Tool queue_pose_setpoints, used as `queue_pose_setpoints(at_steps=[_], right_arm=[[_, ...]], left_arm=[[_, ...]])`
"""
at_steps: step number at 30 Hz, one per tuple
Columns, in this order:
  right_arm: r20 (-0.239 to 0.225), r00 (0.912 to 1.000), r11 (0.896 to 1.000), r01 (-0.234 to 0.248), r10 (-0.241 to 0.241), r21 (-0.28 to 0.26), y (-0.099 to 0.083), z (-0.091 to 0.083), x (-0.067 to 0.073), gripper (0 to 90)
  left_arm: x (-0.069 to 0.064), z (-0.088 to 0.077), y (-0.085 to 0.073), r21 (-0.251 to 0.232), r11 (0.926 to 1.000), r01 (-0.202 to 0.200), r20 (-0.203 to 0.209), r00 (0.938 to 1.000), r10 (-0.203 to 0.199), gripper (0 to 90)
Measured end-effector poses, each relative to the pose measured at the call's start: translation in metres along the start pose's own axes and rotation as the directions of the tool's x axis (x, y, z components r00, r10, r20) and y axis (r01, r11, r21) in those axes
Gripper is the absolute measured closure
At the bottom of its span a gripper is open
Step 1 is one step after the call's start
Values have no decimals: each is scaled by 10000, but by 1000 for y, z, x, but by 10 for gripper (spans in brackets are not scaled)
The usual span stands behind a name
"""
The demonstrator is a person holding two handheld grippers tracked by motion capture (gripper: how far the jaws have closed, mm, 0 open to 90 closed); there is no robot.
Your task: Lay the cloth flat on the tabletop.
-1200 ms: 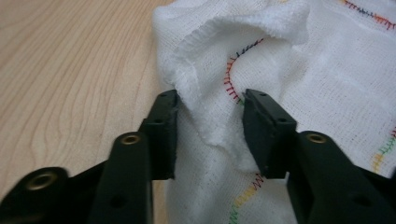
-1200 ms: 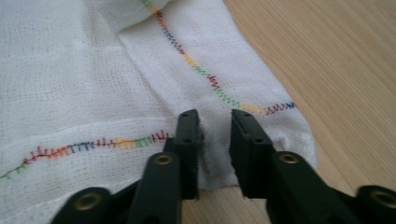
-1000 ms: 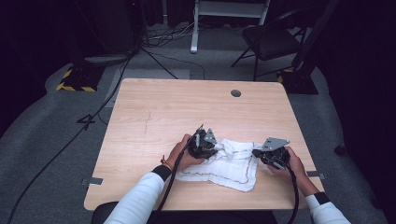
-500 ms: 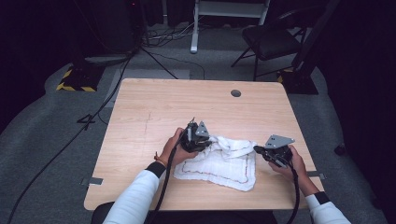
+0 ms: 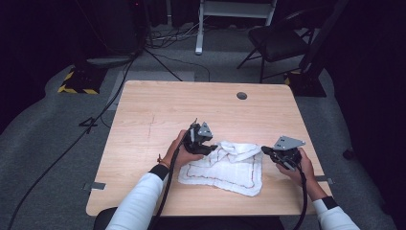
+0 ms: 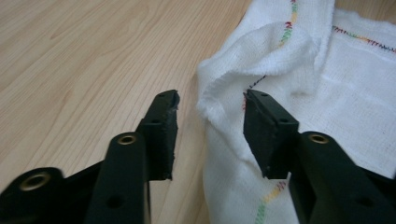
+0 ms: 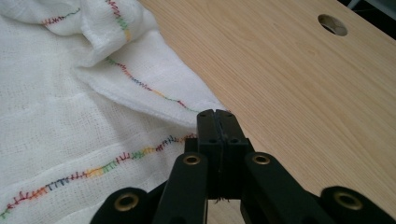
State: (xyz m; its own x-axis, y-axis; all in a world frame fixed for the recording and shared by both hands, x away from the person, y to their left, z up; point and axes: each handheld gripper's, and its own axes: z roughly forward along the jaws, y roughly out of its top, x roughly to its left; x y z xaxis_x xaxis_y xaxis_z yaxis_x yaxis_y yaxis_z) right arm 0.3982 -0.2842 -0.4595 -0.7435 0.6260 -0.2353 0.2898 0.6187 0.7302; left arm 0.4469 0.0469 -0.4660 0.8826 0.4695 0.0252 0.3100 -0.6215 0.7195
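One white cloth (image 5: 225, 165), bare wooden table (image 5: 158, 110) around

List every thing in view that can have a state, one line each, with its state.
White cloth with multicoloured stitched hem: lying on the table, partly folded, far edge bunched up.
Left gripper: jaws just opened, apart; cloth fold between them, not pinched.
Right gripper: jaws shut at the cloth's edge.
Light wooden table: bears the cloth.

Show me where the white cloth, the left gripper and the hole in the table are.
white cloth (image 5: 225, 170), high view, on its flat middle.
left gripper (image 6: 210, 105), left gripper view, midway between its fingertips.
hole in the table (image 5: 242, 96), high view, on its centre.
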Motion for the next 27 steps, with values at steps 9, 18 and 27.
queue_pose_setpoints(at_steps=[9, 18, 27], right_arm=[[139, 9999, 10000, -7, 6, 80, -2, 0, -1, 900], [246, 9995, 9995, -193, 200, -261, 0, -6, -4, 900], [655, 9961, 9962, -538, 583, -682, 12, -11, -13, 900]], left_arm=[[8, 28, -1, 534, 9985, -131, 412, 9991, 109, 638], [9, 11, 2, 264, 9974, -675, 158, 9976, 671, 858], [29, -20, 4, -493, 9987, -139, -418, 9991, 118, 858]])
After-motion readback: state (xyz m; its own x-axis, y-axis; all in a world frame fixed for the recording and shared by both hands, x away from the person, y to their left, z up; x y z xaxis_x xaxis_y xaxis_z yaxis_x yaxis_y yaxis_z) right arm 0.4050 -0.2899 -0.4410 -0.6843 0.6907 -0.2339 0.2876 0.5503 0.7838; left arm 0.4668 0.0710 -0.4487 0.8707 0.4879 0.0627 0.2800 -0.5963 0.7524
